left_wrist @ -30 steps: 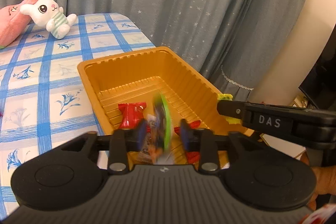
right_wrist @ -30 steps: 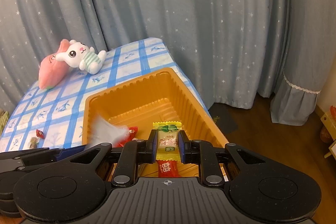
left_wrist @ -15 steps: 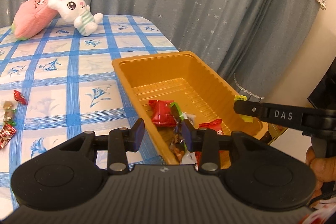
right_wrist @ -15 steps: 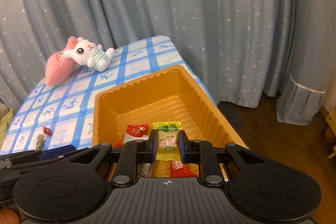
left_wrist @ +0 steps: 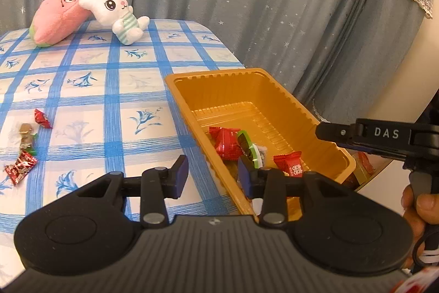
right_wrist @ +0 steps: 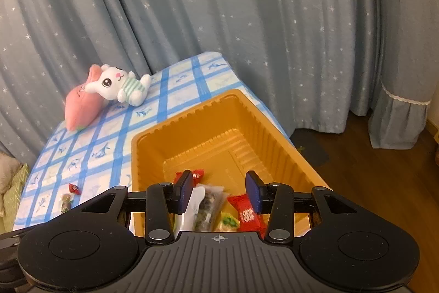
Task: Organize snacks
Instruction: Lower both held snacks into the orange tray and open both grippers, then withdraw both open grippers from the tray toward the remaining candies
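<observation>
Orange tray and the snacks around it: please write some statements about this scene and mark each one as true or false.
1. The orange tray holds several wrapped snacks. True.
2. The right gripper is clamped on a yellow candy. False: its jaws have just been opening and nothing is between them.
3. A few candies lie on the checked tablecloth. True.
4. The white bunny plush sits inside the tray. False: it rests at the table's far end against a pink plush.
5. The left gripper holds a red packet. False: it is empty.

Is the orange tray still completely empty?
No. In the right wrist view the orange tray already holds several wrapped snacks, including a red packet lying on its floor.
</observation>
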Demonstrator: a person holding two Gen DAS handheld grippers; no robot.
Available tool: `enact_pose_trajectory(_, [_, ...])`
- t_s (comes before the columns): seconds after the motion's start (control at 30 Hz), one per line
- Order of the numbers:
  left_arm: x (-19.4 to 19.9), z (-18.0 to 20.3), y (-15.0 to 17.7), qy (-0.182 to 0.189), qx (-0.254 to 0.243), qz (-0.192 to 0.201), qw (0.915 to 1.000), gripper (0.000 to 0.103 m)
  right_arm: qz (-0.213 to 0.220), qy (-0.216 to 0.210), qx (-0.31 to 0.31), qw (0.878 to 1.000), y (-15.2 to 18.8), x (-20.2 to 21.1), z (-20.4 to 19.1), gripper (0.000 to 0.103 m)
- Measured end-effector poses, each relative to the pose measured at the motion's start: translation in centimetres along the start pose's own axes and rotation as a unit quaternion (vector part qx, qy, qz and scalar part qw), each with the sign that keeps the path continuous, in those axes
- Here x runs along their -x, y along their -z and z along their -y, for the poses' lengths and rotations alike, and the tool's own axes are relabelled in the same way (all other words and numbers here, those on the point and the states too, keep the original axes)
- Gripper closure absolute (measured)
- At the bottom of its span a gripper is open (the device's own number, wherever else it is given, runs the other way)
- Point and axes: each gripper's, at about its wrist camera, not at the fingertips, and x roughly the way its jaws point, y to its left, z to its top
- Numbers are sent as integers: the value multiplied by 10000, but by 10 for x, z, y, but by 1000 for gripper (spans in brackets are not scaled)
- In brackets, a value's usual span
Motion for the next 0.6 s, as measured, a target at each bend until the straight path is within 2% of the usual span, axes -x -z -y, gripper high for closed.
enact_pose_trajectory(0.23, [17, -1, 3, -98, -18, 37, 9999, 67, 2, -14, -24, 10000, 8, 17, -8, 60])
enact_pose_trajectory(0.6, [51, -2, 16, -216, -112, 31, 9997, 57, -25, -1, 30, 10000, 30, 45, -32, 60])
